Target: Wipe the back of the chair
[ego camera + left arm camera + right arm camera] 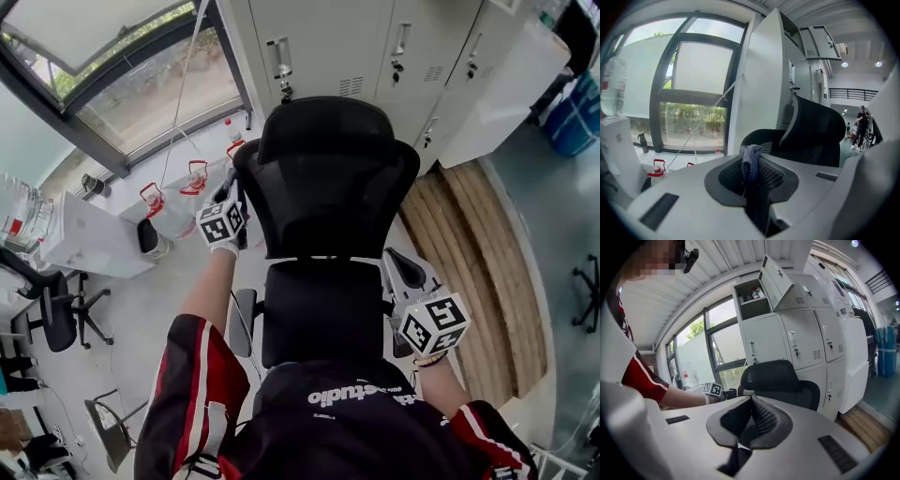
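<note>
Chair (324,178), black back and headrest; left gripper (753,174) pinching grey cloth (750,159)

Left tool (754,180) tight on cloth (751,158); right tool (753,404) closed.

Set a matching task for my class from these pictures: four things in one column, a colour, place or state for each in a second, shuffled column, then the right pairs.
Things
1. cloth
2. right gripper
3. chair
4. lockers

Descriptions
A. shut, with nothing in it
B. pale, standing behind the chair
C. held by the left gripper
D. black

Pairs: 1-C, 2-A, 3-D, 4-B
</note>
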Tool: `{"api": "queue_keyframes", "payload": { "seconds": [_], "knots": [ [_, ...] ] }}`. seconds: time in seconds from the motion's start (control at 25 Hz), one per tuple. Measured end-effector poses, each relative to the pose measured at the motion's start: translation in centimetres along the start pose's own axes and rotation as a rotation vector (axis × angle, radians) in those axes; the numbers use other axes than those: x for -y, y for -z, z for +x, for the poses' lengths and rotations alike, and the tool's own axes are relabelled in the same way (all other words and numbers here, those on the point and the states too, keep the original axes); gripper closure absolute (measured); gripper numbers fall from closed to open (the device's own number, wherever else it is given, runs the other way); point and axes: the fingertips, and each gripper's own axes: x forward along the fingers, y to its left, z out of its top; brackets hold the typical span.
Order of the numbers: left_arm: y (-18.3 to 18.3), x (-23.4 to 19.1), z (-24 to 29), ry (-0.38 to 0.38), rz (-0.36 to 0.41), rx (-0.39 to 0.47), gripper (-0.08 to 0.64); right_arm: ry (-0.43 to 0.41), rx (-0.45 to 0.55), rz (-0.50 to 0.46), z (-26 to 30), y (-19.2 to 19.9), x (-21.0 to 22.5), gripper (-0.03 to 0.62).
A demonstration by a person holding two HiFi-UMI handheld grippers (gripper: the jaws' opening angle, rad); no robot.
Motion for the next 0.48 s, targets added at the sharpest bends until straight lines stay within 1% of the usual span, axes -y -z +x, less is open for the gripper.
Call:
{"api": "queue_keyframes", "payload": {
  "seconds": [0.2,0.48],
  "knots": [
    [0.2,0.7,2.3,-0.008,-0.002,-0.015,0.492,0.022,-0.003,0.01,0.0,0.0,1.2,0.577],
    [0.5,4.3,3.9,0.033,0.029,-0.032,0.492,0.049,0.005,0.031,-1.3,0.3,2.5,0.577]
  ]
}}
